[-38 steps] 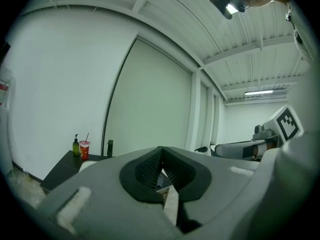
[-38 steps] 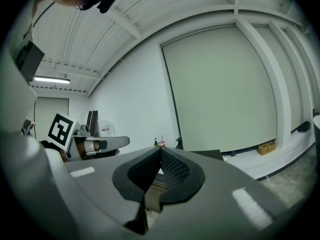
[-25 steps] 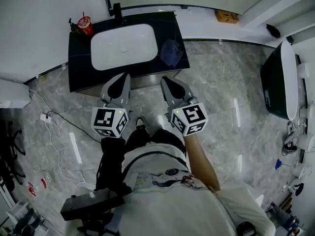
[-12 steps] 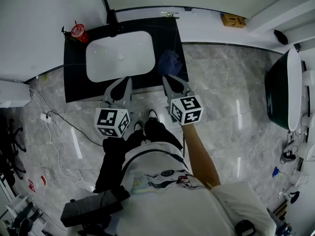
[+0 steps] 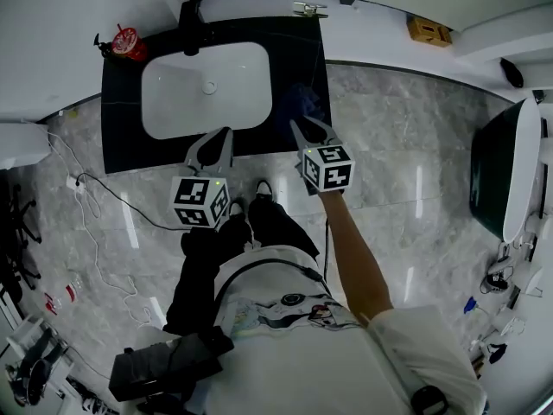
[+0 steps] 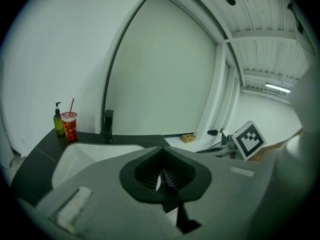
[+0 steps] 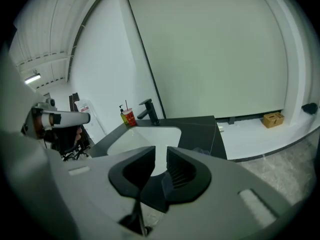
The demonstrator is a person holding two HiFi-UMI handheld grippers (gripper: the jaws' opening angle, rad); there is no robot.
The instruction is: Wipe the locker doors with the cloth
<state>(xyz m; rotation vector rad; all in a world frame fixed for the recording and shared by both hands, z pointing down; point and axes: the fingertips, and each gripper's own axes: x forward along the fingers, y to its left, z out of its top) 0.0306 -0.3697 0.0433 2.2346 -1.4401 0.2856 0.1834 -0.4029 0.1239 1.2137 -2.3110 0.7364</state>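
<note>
A dark blue cloth (image 5: 304, 102) lies crumpled on the black vanity counter (image 5: 121, 119), to the right of the white sink (image 5: 203, 89). It also shows in the right gripper view as the cloth (image 7: 201, 151) just beyond the jaws. My right gripper (image 5: 309, 128) hovers at the counter's front edge, right by the cloth. Its jaws have just been opening and stand apart with nothing between them (image 7: 159, 169). My left gripper (image 5: 216, 138) is in front of the sink, its jaws together and empty (image 6: 161, 176). The cabinet front under the counter is hidden.
A red cup (image 5: 127, 41), a green soap bottle (image 6: 59, 120) and a black faucet (image 5: 190, 15) stand at the counter's back. A dark bathtub (image 5: 501, 171) sits at the right. Cables (image 5: 86, 206) trail on the marble floor at the left. A small box (image 5: 429, 31) rests on the far ledge.
Both grippers have moved forward and down toward the vanity. The right gripper now reaches the counter edge beside the cloth, and its jaws have parted.
</note>
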